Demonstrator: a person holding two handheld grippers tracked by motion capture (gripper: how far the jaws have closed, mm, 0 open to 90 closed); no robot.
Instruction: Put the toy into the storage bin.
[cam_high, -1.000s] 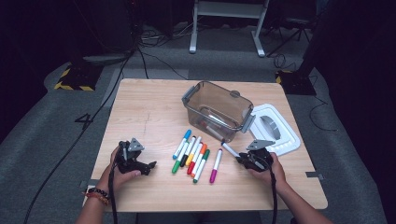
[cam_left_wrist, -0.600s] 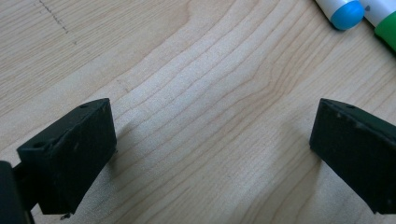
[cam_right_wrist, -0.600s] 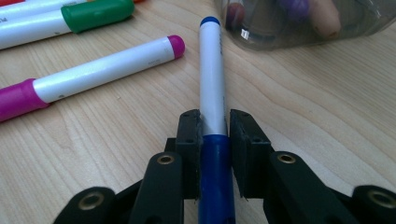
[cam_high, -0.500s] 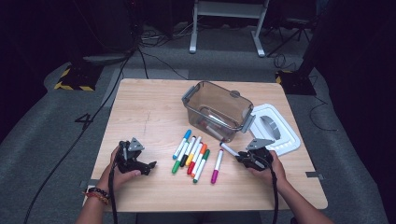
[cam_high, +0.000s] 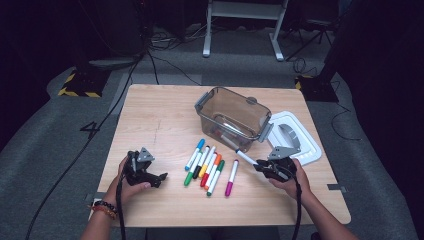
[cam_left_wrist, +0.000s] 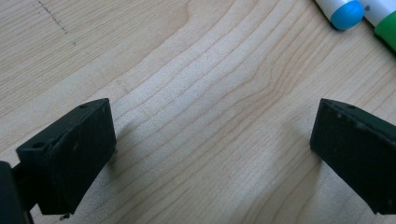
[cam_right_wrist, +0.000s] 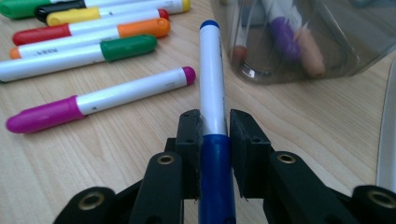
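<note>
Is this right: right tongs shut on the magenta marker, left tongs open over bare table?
Not quite. The right tongs are shut on the dark blue marker, as the right gripper view shows; the magenta marker lies loose on the table beside it. The left tongs are open over bare wood, as stated.

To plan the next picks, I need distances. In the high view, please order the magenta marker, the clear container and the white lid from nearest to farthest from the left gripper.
From the left gripper:
1. Magenta marker, on the table right of the marker row.
2. Clear container, farther back, mid-table.
3. White lid, at the right edge.
</note>
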